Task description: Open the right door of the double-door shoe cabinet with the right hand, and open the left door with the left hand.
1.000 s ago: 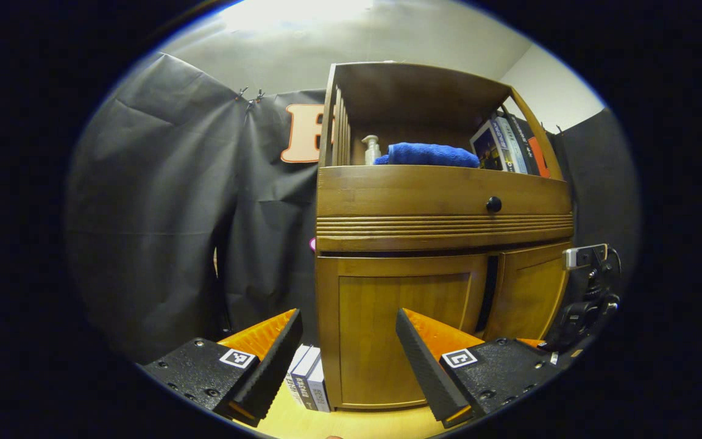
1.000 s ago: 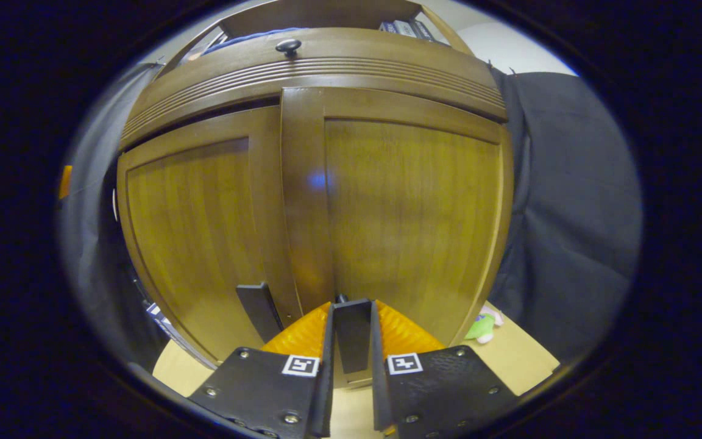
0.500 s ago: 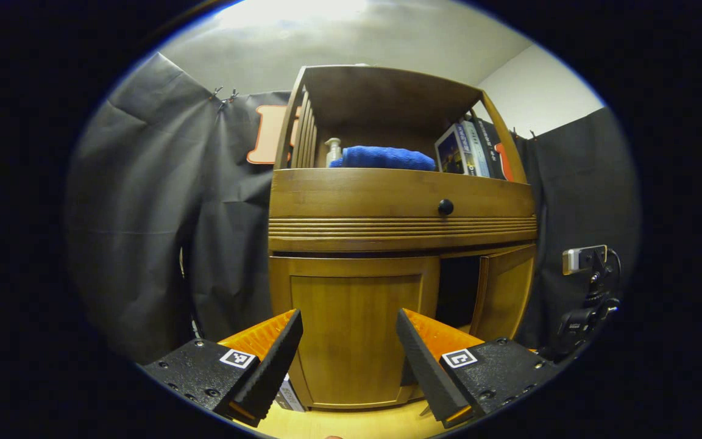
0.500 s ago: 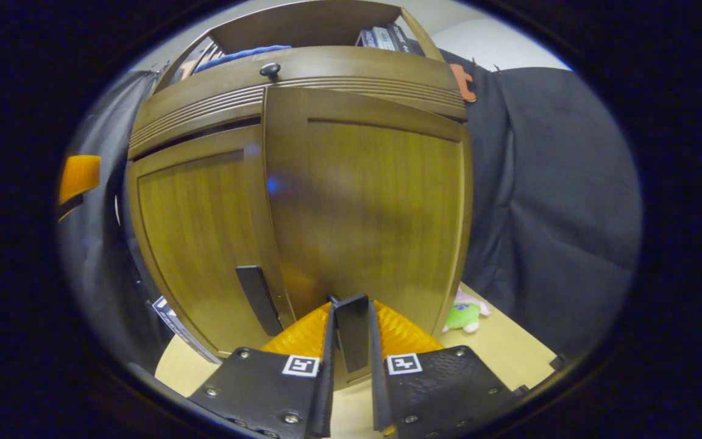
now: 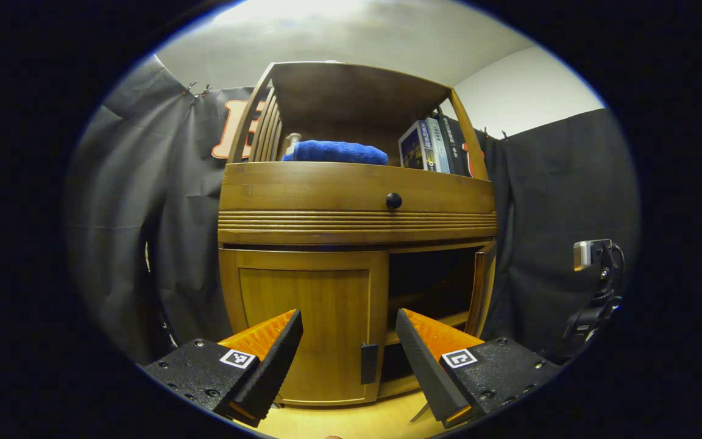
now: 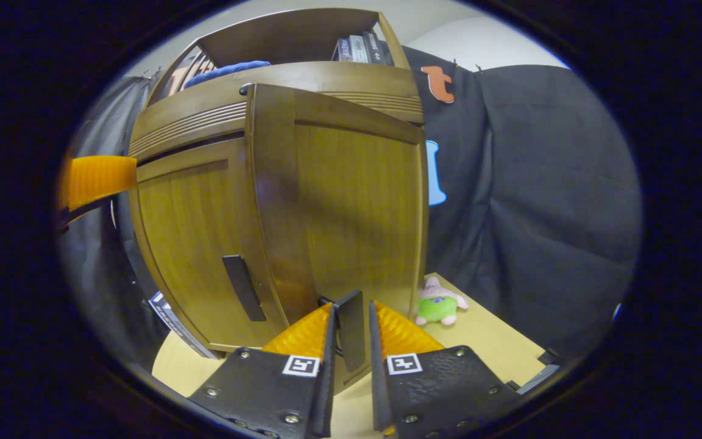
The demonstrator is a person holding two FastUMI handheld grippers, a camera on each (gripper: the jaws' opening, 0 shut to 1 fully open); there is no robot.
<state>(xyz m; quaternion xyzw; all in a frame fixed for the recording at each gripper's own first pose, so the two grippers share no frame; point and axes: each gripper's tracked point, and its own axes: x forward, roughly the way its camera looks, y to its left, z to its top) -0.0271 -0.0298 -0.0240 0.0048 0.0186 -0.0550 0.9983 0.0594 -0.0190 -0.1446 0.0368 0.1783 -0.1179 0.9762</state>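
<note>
The wooden shoe cabinet [image 5: 357, 204] stands ahead. Its left door [image 5: 305, 329] is closed, with a dark handle [image 5: 368, 363] at its inner edge. The right door [image 5: 484, 286] stands swung out, edge-on in the left gripper view, with the dark interior [image 5: 430, 286] showing. My left gripper [image 5: 348, 314] is open, a short way in front of the left door and touching nothing. In the right gripper view my right gripper [image 6: 351, 312] is shut on the right door's handle [image 6: 351, 332], and the right door [image 6: 351, 201] fills the middle. The left door [image 6: 192, 238] and its handle [image 6: 243, 288] lie left of it.
A blue towel [image 5: 339, 151], a bottle and books [image 5: 430, 146] sit on the upper shelf above a drawer knob [image 5: 393, 200]. A pink and green plush toy [image 6: 439, 302] lies on the light wooden floor by the cabinet's right side. A small camera on a stand [image 5: 595, 286] is at the right.
The right door has swung far out with my right gripper still shut on its handle, exposing the dark interior. My left gripper stayed open and shifted to face the left door's inner edge.
</note>
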